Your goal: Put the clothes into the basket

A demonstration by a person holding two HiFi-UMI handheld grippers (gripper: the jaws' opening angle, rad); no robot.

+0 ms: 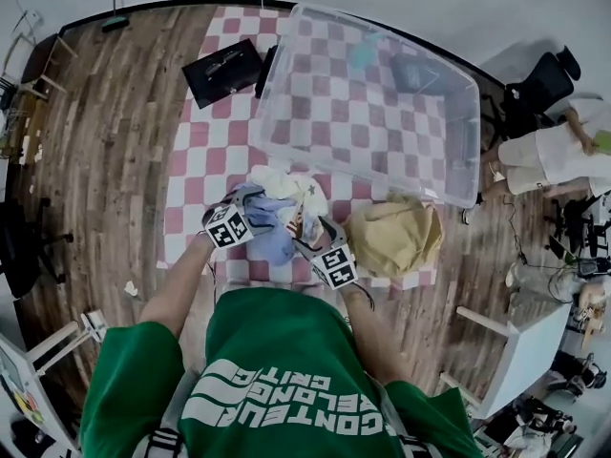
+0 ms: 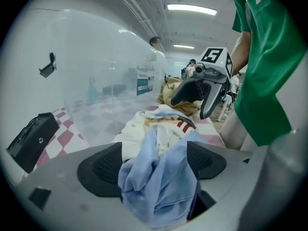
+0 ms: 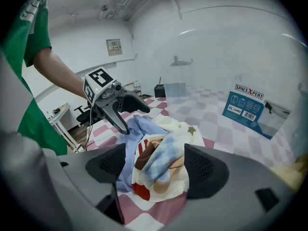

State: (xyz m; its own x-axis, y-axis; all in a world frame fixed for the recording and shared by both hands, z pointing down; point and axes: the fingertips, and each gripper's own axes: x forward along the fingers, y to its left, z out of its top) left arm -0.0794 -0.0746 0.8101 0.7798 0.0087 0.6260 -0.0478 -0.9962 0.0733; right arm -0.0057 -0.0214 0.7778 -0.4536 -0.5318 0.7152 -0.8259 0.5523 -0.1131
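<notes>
Clothes (image 1: 280,210) lie heaped at the table's (image 1: 203,175) near edge; left claw (image 2: 153,163) and right claw (image 3: 153,165) both stand apart, cloth loose between.

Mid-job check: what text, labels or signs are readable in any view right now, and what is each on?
"SPACEXPERT": on the blue label on the clear basket wall.
"XL": same label, lower left; its other print is too small.
Green shirt: white lettering, upside down, not reliably readable.
Wall sign: too small to read.
</notes>
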